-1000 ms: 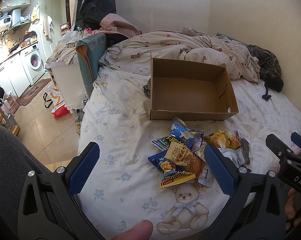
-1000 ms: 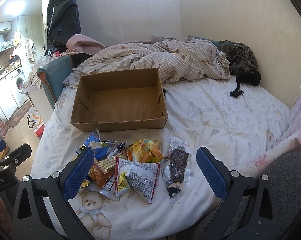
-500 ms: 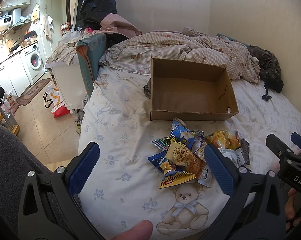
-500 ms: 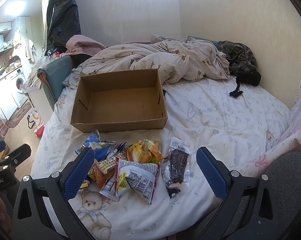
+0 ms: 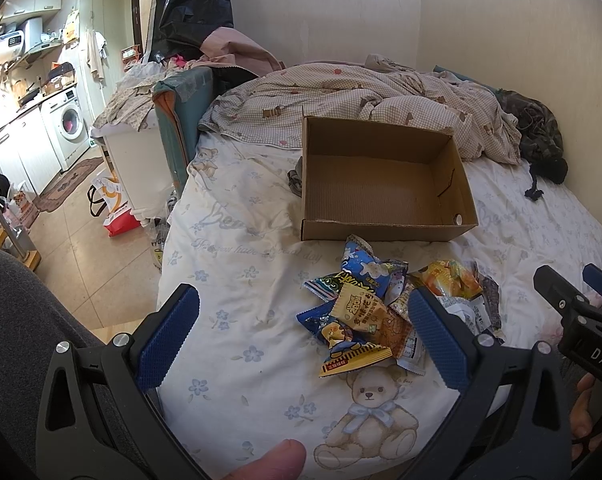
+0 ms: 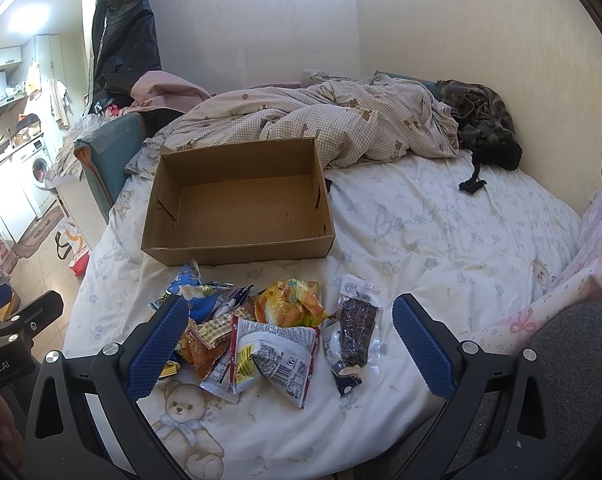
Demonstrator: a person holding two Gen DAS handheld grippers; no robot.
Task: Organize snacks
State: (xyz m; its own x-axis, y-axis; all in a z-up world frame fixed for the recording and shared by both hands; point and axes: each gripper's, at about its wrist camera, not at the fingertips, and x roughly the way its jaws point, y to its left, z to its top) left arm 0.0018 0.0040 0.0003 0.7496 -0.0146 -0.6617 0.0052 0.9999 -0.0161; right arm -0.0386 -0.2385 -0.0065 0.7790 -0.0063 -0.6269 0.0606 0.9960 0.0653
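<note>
Item: snack pile (image 6: pixel 261 332) on the bed (image 6: pixel 441 240), just ahead of my right tongs (image 6: pixel 291 344); left tongs (image 5: pixel 301 336) further aside. Both wide open, empty. Cardboard box (image 6: pixel 237 208) lies beyond.

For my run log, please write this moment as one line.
left gripper open | right gripper open | snack packets on bed | cardboard box empty
</note>
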